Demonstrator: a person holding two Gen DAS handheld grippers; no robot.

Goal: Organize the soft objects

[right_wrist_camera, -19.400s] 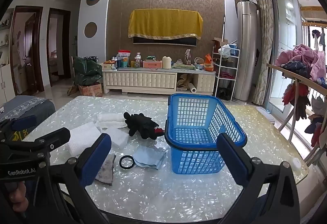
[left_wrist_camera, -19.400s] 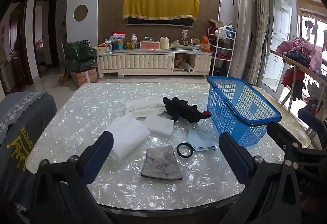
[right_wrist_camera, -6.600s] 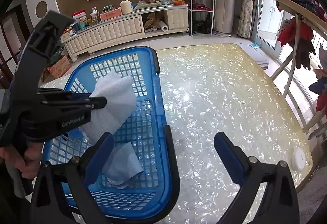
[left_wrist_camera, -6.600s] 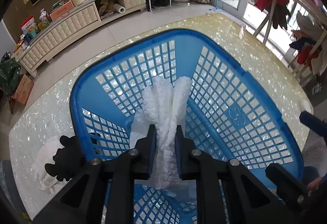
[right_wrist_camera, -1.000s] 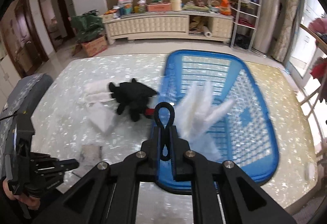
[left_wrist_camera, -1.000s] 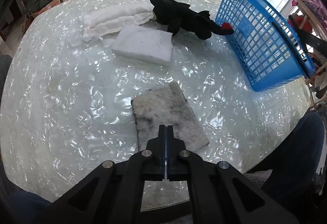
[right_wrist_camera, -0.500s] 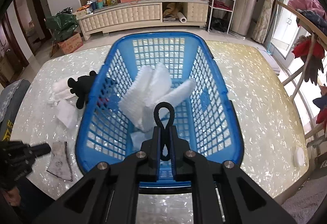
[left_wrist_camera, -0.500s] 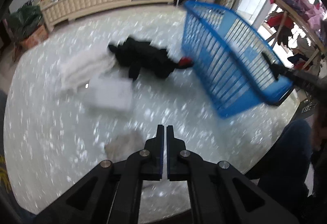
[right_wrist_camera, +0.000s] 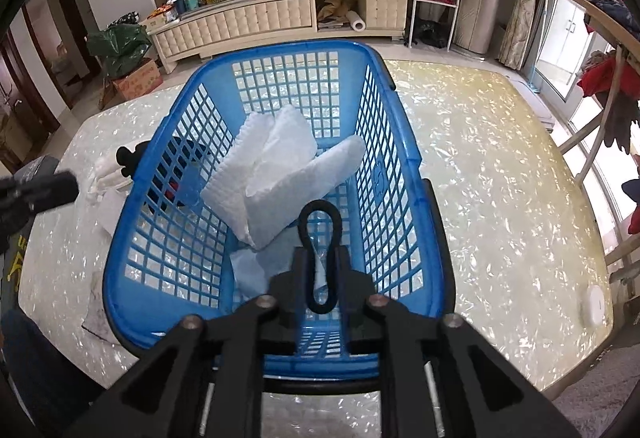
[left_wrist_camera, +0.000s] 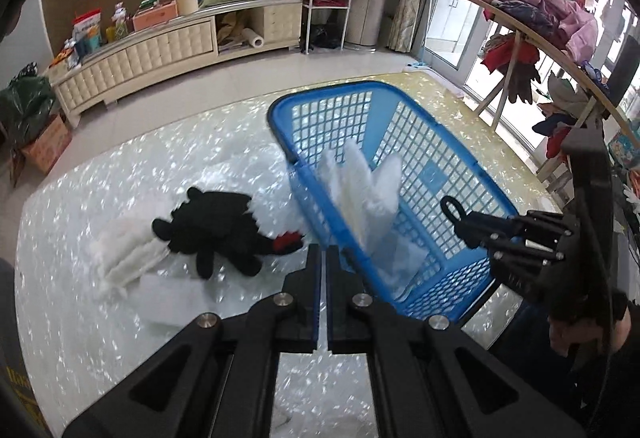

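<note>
The right gripper (right_wrist_camera: 320, 270) hung above the near end of the blue basket (right_wrist_camera: 120, 238), its jaws clamped on a black elastic ring (right_wrist_camera: 319, 214) squeezed into a narrow loop that stood up between them. Looking straight down into the basket, the right wrist view showed a white quilted cloth (right_wrist_camera: 280, 174) leaning in folds against the far wall and a pale blue cloth (right_wrist_camera: 256, 266) lying on the basket floor beneath it; the left wrist view hid that blue cloth almost wholly behind the basket's mesh wall. The left wrist view instead laid out what remained on the pearly surface (left_wrist_camera: 80, 318): a black plush toy (left_wrist_camera: 216, 230) with a red tip just beside the basket's left wall, a rolled white towel (left_wrist_camera: 124, 254) touching its far side, and a white foam block (left_wrist_camera: 172, 298) near the camera. In the right wrist view these appeared only as fragments through and past the mesh. The left gripper (left_wrist_camera: 322, 258) hovered over the surface with its jaws closed on nothing, a thin slit between them. A grey felt piece (right_wrist_camera: 96, 322) peeked out at the basket's near left corner in the right wrist view alone. The left wrist view also caught the right gripper from the side, with the ring over the basket's near end.
</note>
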